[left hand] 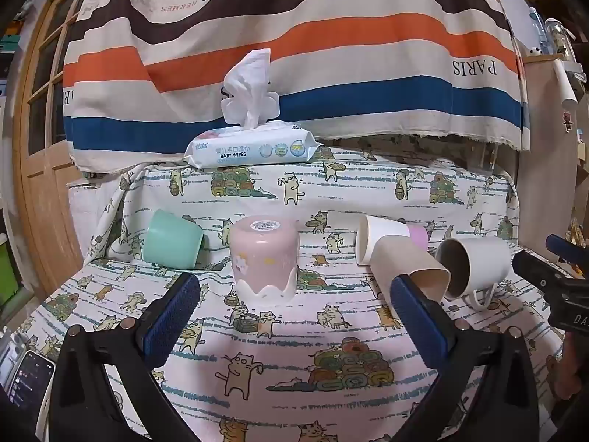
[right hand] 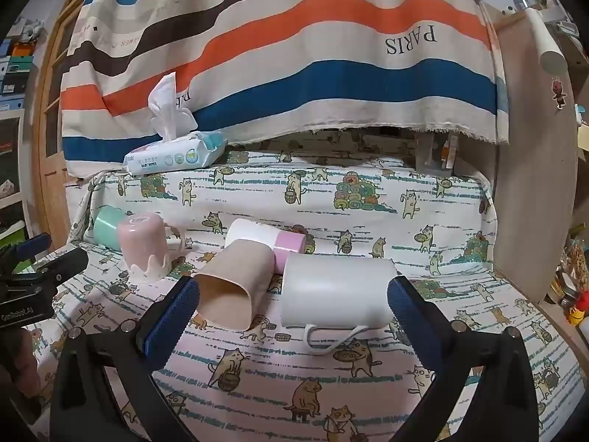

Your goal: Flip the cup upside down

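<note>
The left tool had its blue-padded fingers wide apart and gripped nothing; it hovered low over the cat-print cloth on the tabletop. Straight ahead between its fingers stood the pink cup, upside down on its scalloped white rim with a label on the upturned base. The fingers were short of that cup and not touching it. To its left a mint cup lay on its side. To its right lay a beige cup, mouth toward the camera, just behind the right finger pad, with a white-and-pink cup on its side behind it. Farther right lay a white mug, mouth open to the left and handle down on the cloth.

The right tool was likewise spread open and empty. The white mug lay on its side between its fingers, close in front, apart from both pads as far as could be seen. The beige cup lay just left of the mug, near the left finger pad. The left tool's black body showed at the left edge.

At the back, a pack of baby wipes sat on a raised ledge, one wipe pulled up, before a striped curtain.
</note>
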A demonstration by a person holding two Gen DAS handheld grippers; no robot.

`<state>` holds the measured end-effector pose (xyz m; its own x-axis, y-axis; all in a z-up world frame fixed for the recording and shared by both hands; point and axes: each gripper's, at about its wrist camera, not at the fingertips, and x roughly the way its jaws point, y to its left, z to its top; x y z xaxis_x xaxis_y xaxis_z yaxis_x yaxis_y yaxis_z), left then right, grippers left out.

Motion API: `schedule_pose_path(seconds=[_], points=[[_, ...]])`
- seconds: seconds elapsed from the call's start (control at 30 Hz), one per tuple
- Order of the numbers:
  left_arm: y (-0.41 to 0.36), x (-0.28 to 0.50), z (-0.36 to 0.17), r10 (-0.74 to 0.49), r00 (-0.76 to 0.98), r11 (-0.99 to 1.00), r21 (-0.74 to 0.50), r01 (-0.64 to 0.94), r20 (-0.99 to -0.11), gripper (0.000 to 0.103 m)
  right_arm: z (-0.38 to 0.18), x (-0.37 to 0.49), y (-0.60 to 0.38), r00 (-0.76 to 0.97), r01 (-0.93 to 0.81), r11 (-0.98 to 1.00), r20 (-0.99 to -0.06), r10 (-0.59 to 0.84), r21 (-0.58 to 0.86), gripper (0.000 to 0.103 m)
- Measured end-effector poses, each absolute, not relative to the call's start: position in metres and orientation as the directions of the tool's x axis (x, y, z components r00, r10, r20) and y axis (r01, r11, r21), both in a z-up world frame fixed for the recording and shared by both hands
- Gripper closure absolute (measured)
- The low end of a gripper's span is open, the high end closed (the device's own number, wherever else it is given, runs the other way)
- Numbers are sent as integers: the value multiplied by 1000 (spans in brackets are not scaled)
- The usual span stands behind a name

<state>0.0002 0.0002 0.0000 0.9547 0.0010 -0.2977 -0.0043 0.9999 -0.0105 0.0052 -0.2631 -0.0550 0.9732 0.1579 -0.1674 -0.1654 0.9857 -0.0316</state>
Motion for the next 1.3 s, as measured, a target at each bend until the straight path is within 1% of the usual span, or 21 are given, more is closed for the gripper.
schedule_pose_path(seconds=[0.73, 0.97, 1.13, 1.3], points=[[-4, -3, -2, -9, 956, 1000, -7, 7, -292, 0, -54, 5, -263, 970, -178, 984, -177, 170, -30, 1], [-5, -4, -2, -8, 956, 1000, -5, 7, -293, 0, -55, 6, -263, 973, -161, 987, -175, 153, -28, 0], [-3, -3, -2, -10, 956, 1000, -7, 8, -293, 0, -55, 5, -262, 963, -210, 977, -182, 200, -37, 0], [-4, -3, -2, -10, 956, 1000, -7, 8, -293, 0, -54, 5, -261, 963, -208, 977, -181, 198, -38, 0]])
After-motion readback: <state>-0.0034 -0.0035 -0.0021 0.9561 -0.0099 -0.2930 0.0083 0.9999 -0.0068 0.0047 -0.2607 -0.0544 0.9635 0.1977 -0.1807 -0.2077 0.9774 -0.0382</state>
